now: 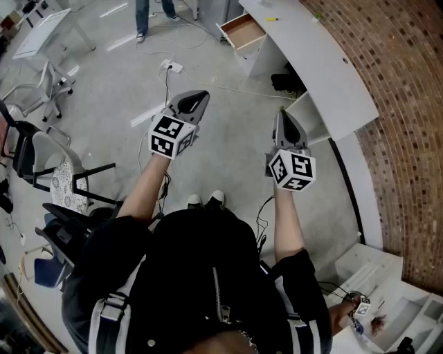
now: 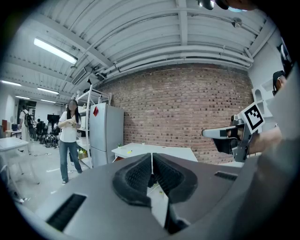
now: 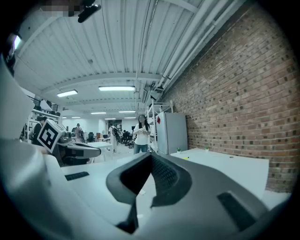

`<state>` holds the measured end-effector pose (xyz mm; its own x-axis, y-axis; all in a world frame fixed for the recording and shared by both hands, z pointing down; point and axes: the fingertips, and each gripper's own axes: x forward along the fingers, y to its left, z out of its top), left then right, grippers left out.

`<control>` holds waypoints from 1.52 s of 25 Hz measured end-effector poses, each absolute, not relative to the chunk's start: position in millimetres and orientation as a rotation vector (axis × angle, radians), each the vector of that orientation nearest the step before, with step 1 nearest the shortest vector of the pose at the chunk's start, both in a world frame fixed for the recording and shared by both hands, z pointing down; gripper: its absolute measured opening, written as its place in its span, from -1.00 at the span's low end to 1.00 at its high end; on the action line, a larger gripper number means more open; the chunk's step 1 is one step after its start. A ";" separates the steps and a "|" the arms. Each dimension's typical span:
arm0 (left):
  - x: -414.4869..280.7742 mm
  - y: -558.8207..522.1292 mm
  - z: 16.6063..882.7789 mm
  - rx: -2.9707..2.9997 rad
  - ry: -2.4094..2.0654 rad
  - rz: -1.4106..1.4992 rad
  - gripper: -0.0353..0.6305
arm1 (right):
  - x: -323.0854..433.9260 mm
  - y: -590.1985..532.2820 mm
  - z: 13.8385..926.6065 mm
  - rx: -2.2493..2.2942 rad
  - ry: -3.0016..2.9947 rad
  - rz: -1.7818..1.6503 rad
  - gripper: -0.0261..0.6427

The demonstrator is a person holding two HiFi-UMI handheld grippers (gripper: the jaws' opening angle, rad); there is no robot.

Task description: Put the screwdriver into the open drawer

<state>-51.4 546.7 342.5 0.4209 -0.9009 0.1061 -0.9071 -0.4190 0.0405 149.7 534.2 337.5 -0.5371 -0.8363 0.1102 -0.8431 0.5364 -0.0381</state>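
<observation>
The screwdriver [image 1: 273, 19] looks like that tiny yellow thing on the white surface [image 1: 325, 62], just right of the open drawer [image 1: 243, 31]. It lies roughly crosswise in the head view, well ahead of both grippers. The right gripper [image 1: 282, 116] is nearer than the left gripper [image 1: 199, 97]. Both sets of jaws are together and empty, so nothing's grabbed yet.

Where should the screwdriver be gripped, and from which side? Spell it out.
Probably the middle of the yellow screwdriver, from above, jaws across its length. It lies flat on the white counter, so only top and sides are free. Its tip end is too small to tell.
</observation>
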 end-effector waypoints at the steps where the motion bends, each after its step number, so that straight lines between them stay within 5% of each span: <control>1: -50.6 547.5 343.2 2.570 -1.639 0.106 -0.81 | 150.5 534.9 337.9 1.467 -2.692 0.146 -0.91; 8: -45.8 552.6 340.0 2.596 -1.632 0.059 -0.79 | 154.7 538.2 349.8 1.457 -2.680 0.169 -0.90; 11: -36.9 550.3 340.1 2.600 -1.586 0.020 -0.25 | 162.2 539.5 357.9 1.455 -2.667 0.188 -0.90; 14: -34.9 544.0 338.2 2.586 -1.582 -0.028 -0.03 | 168.5 538.4 360.7 1.451 -2.669 0.208 -0.90; 38: -20.4 458.0 354.1 2.565 -1.600 0.005 -0.02 | 178.5 451.4 389.9 1.356 -2.675 0.308 -0.90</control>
<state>-20.4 458.0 354.1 0.4421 -0.8946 0.0651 -0.8950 -0.4351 0.0986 178.5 451.4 389.9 -0.5890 -0.7821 0.2033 -0.8078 0.5762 -0.1239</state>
